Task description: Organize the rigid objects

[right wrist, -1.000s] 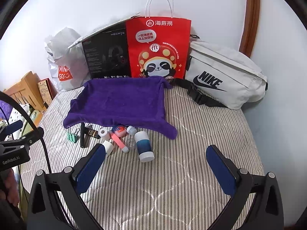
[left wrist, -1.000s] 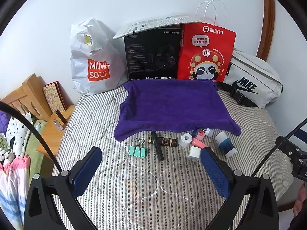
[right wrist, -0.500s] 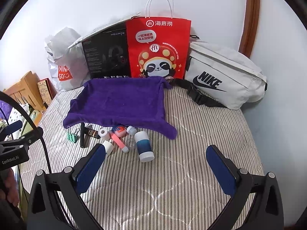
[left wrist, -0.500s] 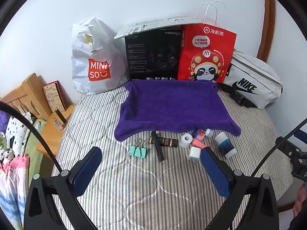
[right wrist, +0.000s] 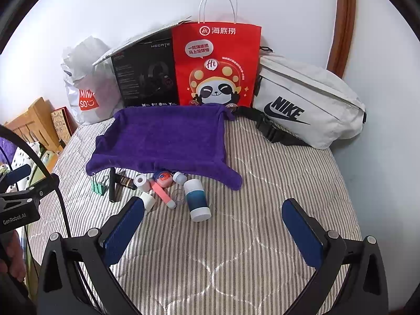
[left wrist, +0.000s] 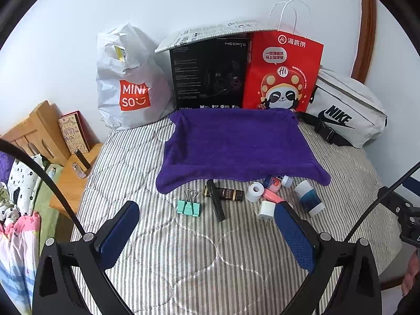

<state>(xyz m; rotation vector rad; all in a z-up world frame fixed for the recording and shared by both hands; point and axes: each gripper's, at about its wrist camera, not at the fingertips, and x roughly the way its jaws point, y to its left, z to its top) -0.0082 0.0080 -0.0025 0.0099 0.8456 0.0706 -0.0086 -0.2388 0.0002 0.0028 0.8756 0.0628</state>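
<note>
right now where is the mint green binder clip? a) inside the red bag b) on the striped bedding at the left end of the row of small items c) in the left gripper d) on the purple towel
b: the mint green binder clip lies on the striped bedding, just in front of the purple towel, at the left end of the small items, with both grippers open and empty.

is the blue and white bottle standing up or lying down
Lying down. The blue and white bottle rests on its side on the striped bedcover, just off the purple towel.

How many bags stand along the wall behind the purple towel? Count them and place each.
3. The white Miniso plastic bag at left, the red panda paper bag in the middle beside the black box, the grey Nike waist bag at right. None looks hidden.
</note>
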